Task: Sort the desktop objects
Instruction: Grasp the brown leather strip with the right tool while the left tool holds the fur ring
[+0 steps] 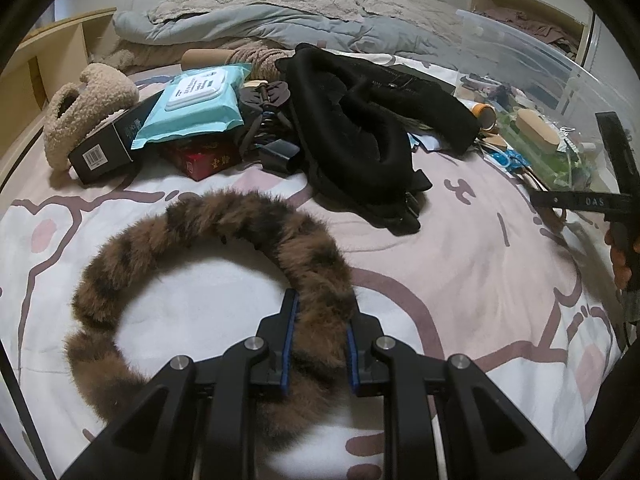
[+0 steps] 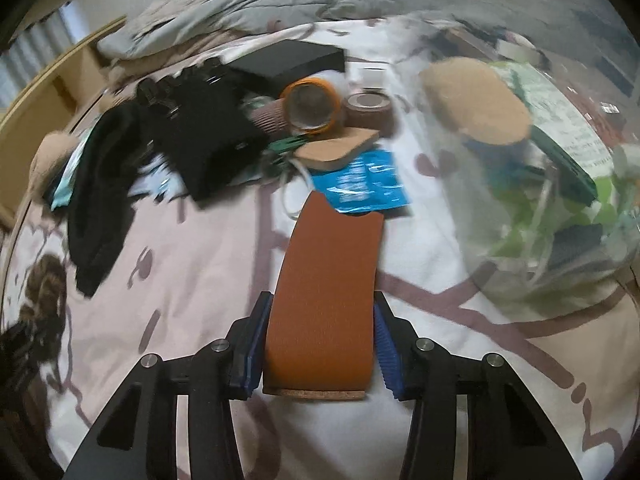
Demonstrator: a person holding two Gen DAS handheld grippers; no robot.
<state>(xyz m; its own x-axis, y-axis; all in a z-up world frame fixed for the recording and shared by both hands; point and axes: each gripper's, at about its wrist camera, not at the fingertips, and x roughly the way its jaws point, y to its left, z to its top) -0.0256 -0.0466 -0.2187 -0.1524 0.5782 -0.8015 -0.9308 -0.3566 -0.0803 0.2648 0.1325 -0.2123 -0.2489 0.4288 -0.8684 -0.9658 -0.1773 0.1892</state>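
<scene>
While the left gripper (image 1: 322,320) is clamped on one end of a furry brown striped headband (image 1: 224,232), the rest of the band arcs away to the left over the pink-and-white bedsheet (image 1: 460,248). Both blue-edged pads press into the fur. Beyond the band lies a pile: a red box (image 1: 204,160), a teal wet-wipe pack (image 1: 196,108) on top of a black carton (image 1: 106,148), a beige fleece slipper (image 1: 86,108) at far left, and a black garment (image 1: 360,136) in the middle. A clear plastic bin (image 1: 532,92) stands at right, with mixed small items inside.

The right gripper (image 2: 322,332) straddles an orange cork-backed insole (image 2: 328,288), which lies flat on the sheet and points away from the camera. The left pad touches the insole's edge; the right pad stands just beside the other edge, and the view is too blurred to tell whether it makes contact. A blue sachet (image 2: 360,184) overlaps the far tip of the insole. Farther out are a second cork insole (image 2: 340,148), an orange-rimmed jar (image 2: 312,106), a brown tape roll (image 2: 368,106) and a flat black box (image 2: 292,62).
</scene>
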